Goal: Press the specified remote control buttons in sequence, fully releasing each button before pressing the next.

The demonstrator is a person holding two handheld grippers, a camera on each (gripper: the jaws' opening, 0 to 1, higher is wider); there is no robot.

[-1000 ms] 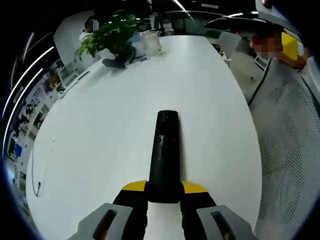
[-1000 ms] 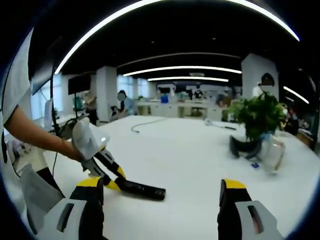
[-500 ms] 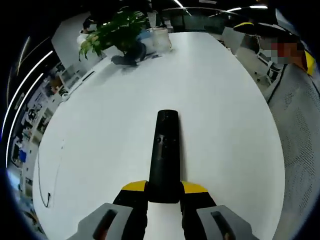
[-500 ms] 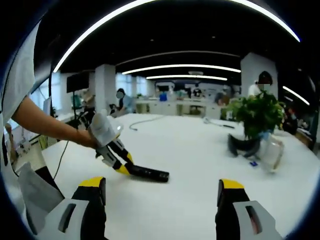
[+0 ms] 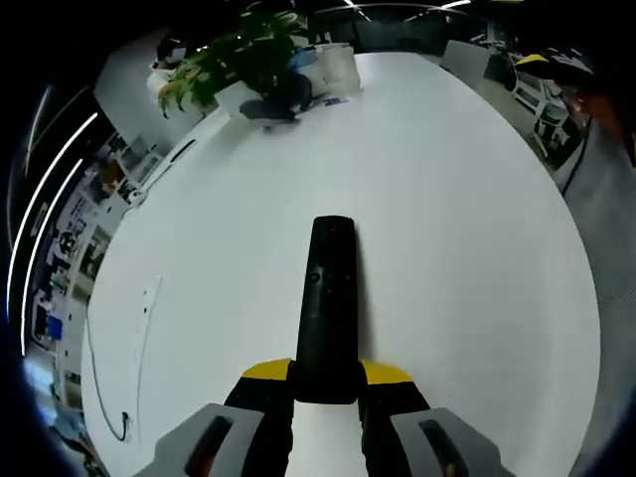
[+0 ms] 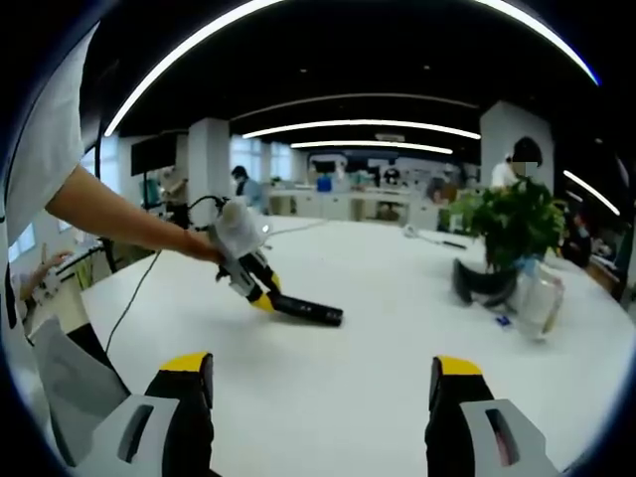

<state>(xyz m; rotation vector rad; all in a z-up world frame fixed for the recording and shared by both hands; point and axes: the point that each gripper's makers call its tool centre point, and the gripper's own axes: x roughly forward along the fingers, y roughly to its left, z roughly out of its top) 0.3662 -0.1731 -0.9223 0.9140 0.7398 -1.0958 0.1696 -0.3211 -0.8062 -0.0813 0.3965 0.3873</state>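
In the left gripper view, your left claw (image 5: 325,383) pinches the long black plastic remote control (image 5: 326,303) above the white surface (image 5: 467,248); hold it level, buttons up. In the right gripper view, your right claw (image 6: 320,397) is spread and empty; bring one tip down squarely, then lift fully.

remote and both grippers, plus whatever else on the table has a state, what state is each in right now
remote control: clamped at its near end between the left gripper's jaws, held out over the white table, button face up
left gripper: shut on the remote control
right gripper: open, nothing between its jaws, above the table
potted plant: upright on the table
cable: lying loose along the table edge
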